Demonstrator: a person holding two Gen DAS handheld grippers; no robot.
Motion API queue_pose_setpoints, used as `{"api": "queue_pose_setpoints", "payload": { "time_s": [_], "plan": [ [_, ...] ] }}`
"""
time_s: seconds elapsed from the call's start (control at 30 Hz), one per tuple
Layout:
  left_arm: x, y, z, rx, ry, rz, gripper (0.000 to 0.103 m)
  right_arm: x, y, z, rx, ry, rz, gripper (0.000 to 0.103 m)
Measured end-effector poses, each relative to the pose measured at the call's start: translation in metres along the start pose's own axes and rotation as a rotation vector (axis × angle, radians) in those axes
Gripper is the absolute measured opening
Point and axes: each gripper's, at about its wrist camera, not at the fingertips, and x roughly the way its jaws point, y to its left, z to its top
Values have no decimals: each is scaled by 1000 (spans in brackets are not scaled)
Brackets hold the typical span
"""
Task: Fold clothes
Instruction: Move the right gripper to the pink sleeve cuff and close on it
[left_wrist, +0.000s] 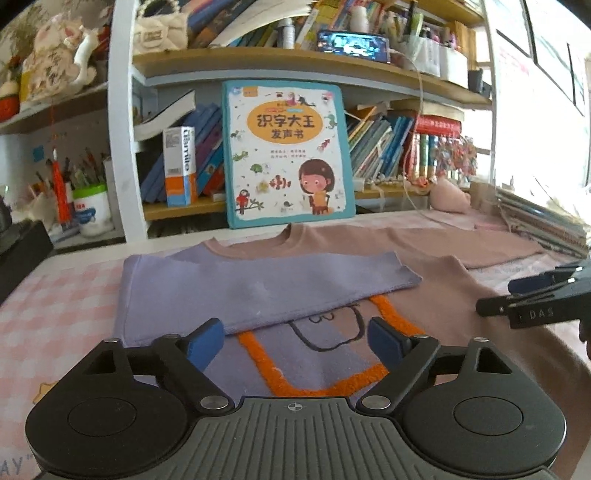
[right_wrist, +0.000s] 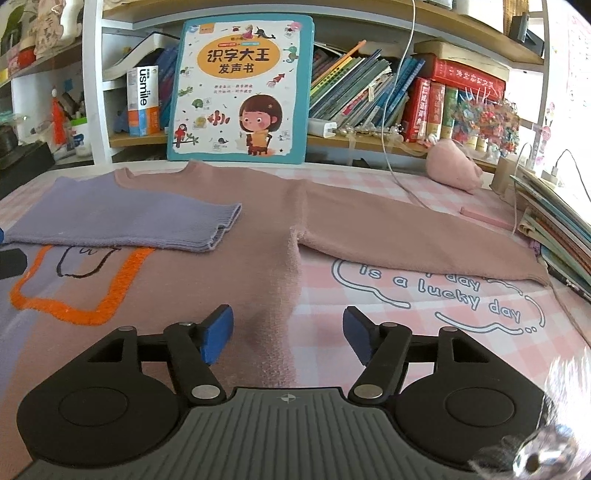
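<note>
- Left gripper (left_wrist: 295, 345) spread, empty, over purple sleeve (left_wrist: 258, 280) folded across
- Right gripper (right_wrist: 288, 338) spread over sweater (right_wrist: 280, 229); pinch pink sleeve (right_wrist: 406, 229) near cuff, fold flat

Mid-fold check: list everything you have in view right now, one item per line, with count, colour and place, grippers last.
sweater: one, dusty pink with an orange and lilac patch, flat on the table, collar toward the shelves
lilac sleeve: one, folded across the chest
pink sleeve: one, spread out to the side, not folded
table cover: one, pink and white check with lettering, under the sweater
picture book: one, teal border, upright against the shelf behind the collar
bookshelves: wood and white, crowded with books, behind the table
pink pouch: one, far side of the table
white cable: one, hanging down to the table
left gripper: black, blue pads, open over the patch
right gripper: black, blue pads, open over the sweater's side edge
</note>
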Motion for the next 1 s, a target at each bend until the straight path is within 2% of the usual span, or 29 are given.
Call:
{"api": "queue_pose_setpoints", "payload": {
  "time_s": [0.1, 0.27, 0.37, 0.47, 0.67, 1.0],
  "plan": [
    [-4, -4, 0, 22, -22, 4, 96, 1, -10, 6, 30, 10, -5, 65],
    [-6, -8, 0, 41, -38, 17, 101, 1, -45, 29, 51, -21, -127, 65],
    [-7, -10, 0, 53, -39, 25, 103, 3, -77, 40, 117, -16, -193, 65],
    [-6, -11, 0, 56, -33, 29, 103, 5, -111, 45, 207, 6, -243, 65],
    [-3, -9, 0, 47, -17, 30, 103, 5, -158, 48, 271, 59, -335, 65],
    [2, -7, 0, 28, 20, 31, 103, 18, -211, 54, 425, 78, -325, 62]
  ]
}}
